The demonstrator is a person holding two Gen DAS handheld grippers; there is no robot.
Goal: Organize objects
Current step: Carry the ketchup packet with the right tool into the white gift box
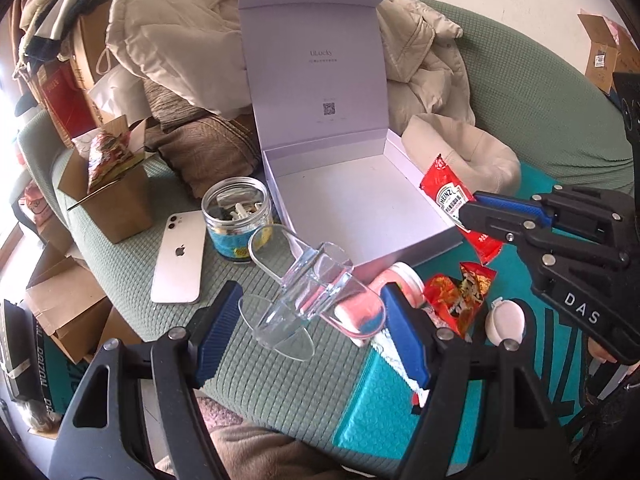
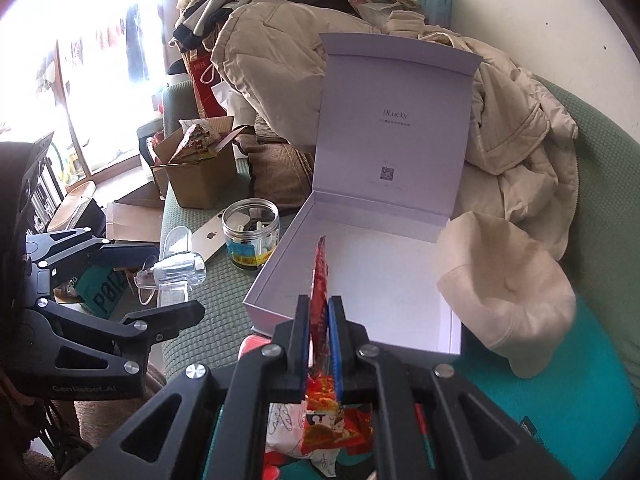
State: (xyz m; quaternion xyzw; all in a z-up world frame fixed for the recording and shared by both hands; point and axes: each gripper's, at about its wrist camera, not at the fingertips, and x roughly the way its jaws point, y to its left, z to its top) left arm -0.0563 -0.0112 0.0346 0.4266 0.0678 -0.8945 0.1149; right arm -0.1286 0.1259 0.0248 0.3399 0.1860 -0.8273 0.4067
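Observation:
An open white box (image 1: 352,204) with its lid raised stands on the green sofa; it also shows in the right wrist view (image 2: 360,264) and looks empty. My right gripper (image 1: 466,210) is shut on a red Heinz ketchup packet (image 1: 448,194) and holds it over the box's front right edge; the packet shows edge-on in the right wrist view (image 2: 320,276). My left gripper (image 1: 312,316) is open around a clear plastic object (image 1: 308,284), its fingers (image 1: 218,320) apart from it. The clear object also shows in the right wrist view (image 2: 176,268).
A glass jar (image 1: 236,216) of small items and a white iPhone (image 1: 180,256) lie left of the box. A brown carton (image 1: 108,196) holds snack bags. A red snack bag (image 1: 456,292), a white round item (image 1: 506,320), a beige cap (image 1: 468,156) and coats (image 1: 172,36) surround the box.

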